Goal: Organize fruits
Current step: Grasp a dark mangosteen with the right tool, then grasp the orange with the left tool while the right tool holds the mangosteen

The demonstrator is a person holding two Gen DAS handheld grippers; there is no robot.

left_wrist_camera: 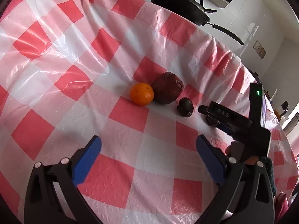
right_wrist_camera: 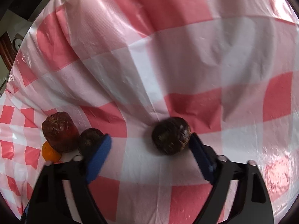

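While the left wrist view shows a black pan (left_wrist_camera: 179,5) at the far edge of the desk (left_wrist_camera: 56,59), the right wrist view shows only the checked cloth and the fruit. From the left you see an orange (left_wrist_camera: 142,94) touching a big wrinkled dark red fruit (left_wrist_camera: 167,87), with a small dark fruit (left_wrist_camera: 185,106) just beside them. The right tool (left_wrist_camera: 211,114) hides another one there. The right view shows that one: a dark round fruit (right_wrist_camera: 171,136) sitting between the right tool's blue fingers (right_wrist_camera: 100,150), close to the right finger (I cannot tell if it touches). The fingers are spread apart. The left tool (left_wrist_camera: 148,145) is spread wide too and holds nothing. The big red fruit's puckered end points toward the right tool. The small dark fruit sits against the right tool's left finger.
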